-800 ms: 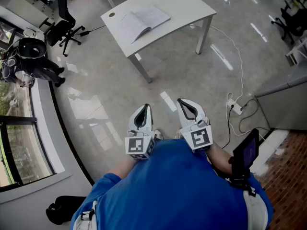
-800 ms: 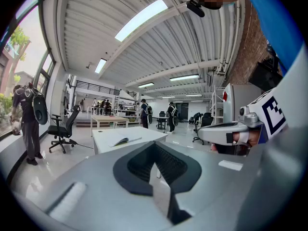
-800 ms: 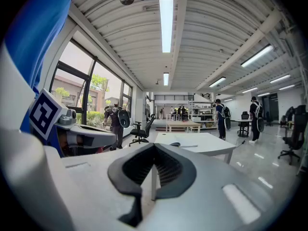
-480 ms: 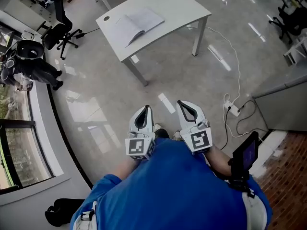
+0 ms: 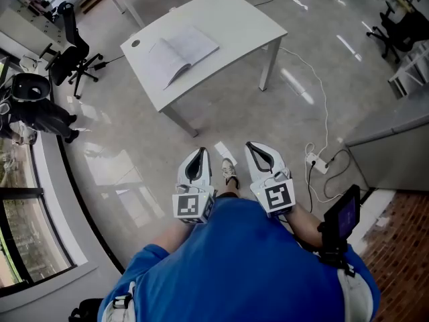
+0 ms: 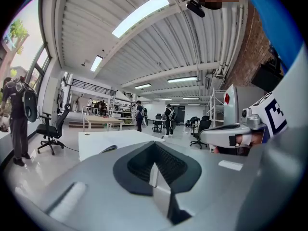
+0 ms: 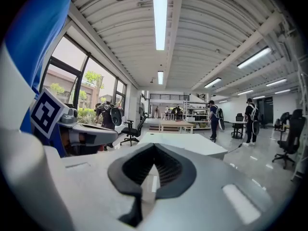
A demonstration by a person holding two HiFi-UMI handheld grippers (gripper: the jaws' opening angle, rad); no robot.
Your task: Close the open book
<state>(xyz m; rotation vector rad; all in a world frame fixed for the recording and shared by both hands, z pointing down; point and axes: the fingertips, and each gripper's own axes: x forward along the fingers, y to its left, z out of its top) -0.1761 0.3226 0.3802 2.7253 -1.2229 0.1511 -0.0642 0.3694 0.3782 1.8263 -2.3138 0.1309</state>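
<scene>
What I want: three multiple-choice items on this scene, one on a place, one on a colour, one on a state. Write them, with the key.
1. The open book lies:
A. on the white table
B. on the floor
C. on a chair

2. The person's top is:
A. red
B. blue
C. green

3. The left hand-held gripper is:
A. shut and empty
B. wide open
C. shut on the book

Key:
1 A, the head view shows the pages spread on the tabletop.
2 B, blue fabric fills the bottom of the head view.
3 A, the left gripper view shows its jaws together with nothing between them, far short of the table.
</scene>
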